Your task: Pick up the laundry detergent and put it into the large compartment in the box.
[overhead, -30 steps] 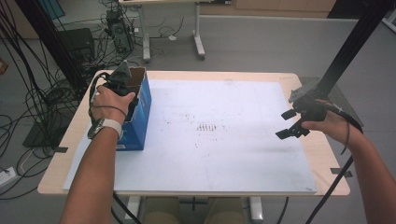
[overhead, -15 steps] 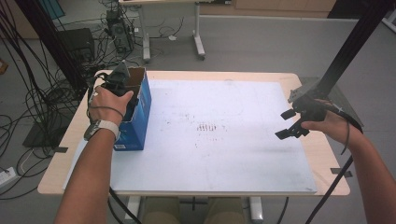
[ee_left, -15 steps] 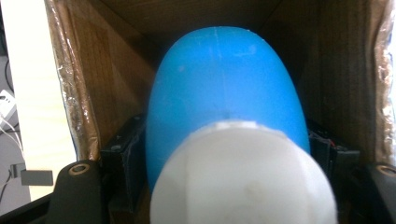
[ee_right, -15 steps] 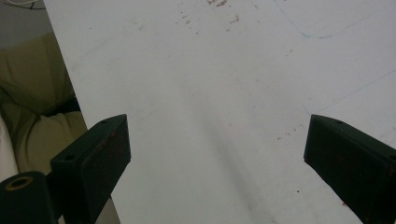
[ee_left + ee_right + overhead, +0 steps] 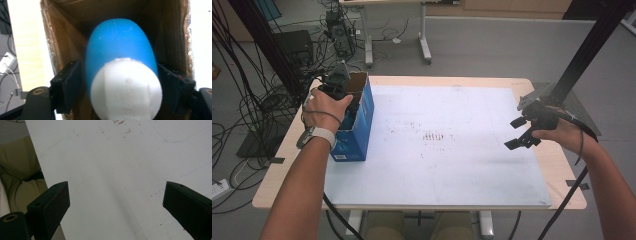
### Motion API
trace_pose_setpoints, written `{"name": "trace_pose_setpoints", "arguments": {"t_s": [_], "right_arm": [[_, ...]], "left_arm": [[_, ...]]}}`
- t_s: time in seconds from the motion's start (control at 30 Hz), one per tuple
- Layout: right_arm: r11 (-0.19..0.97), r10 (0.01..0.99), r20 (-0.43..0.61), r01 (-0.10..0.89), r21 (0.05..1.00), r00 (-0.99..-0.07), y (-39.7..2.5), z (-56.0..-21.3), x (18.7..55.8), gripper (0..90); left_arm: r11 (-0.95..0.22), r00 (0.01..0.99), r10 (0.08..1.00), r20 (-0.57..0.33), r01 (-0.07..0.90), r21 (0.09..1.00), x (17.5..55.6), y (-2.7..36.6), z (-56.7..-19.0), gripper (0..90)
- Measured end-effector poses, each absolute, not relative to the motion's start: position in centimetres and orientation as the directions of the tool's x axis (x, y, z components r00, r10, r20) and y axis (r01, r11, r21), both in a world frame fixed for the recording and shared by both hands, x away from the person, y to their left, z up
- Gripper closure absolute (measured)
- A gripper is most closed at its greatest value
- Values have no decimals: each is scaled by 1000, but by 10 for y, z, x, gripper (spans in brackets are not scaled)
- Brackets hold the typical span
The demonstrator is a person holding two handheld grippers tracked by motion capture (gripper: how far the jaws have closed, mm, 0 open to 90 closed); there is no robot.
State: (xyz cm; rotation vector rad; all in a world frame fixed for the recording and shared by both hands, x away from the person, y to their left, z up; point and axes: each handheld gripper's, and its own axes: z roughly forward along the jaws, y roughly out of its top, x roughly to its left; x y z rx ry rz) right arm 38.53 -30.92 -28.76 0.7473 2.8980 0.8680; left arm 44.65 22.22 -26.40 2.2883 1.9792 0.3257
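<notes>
A person's two forearms reach in from the near edge of a wooden table (image 5: 557,165) topped with a white board (image 5: 452,165), a handheld gripper in each hand. At the right, the right hand (image 5: 562,134) holds the right gripper (image 5: 521,134) over the board's right edge, just above the surface; its two black jaws stand wide apart with nothing between them, and the right gripper view shows bare, lightly scuffed white board under the right gripper (image 5: 116,202), with olive-coloured cloth past the board's edge at the left. A black cable (image 5: 572,190) trails from this gripper down past the table's near right corner.

At the left, the left hand (image 5: 326,107), a pale band on its wrist, holds the left gripper (image 5: 343,95) pointing down into an open-topped blue cardboard box (image 5: 357,131) that stands on the left end of the board. In the left gripper view, the left gripper (image 5: 120,85) has its jaws on either side of a blue egg-shaped object with a white end (image 5: 121,65), which sits inside the box's brown corrugated walls (image 5: 57,37). The pads lie close against the object's sides, though firm contact cannot be confirmed.

Mid-board, a patch of small dark marks (image 5: 432,136) stains the white surface. Beyond the table, on the grey floor, stand a second table's legs (image 5: 424,42) and a tangle of black cables (image 5: 267,105).
</notes>
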Motion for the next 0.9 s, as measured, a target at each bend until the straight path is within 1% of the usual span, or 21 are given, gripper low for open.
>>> {"name": "trace_pose_setpoints", "arguments": {"t_s": [0.27, 0.3, 0.33, 0.4, 0.63, 0.9], "right_arm": [[730, 463, 106, 446, 518, -880, -311, -285, 382, 72], [731, 461, 105, 444, 518, -881, -311, -285, 382, 72], [731, 461, 105, 444, 517, -881, -311, -285, 382, 72], [732, 459, 105, 443, 517, -882, -311, -285, 382, 72], [736, 453, 101, 436, 518, -886, -308, -283, 380, 72], [732, 461, 98, 441, 519, -882, -311, -280, 377, 72]], "left_arm": [[-158, 147, 987, 64, 961, 229, 445, 226, -257, 228], [-161, 149, 987, 68, 959, 232, 444, 225, -254, 179], [-165, 152, 986, 72, 956, 241, 444, 225, -251, 162], [-178, 166, 984, 72, 954, 240, 444, 224, -246, 59], [-237, 224, 971, 81, 937, 256, 442, 216, -232, 49], [-271, 240, 960, 142, 926, 262, 438, 208, -213, 42]]}}
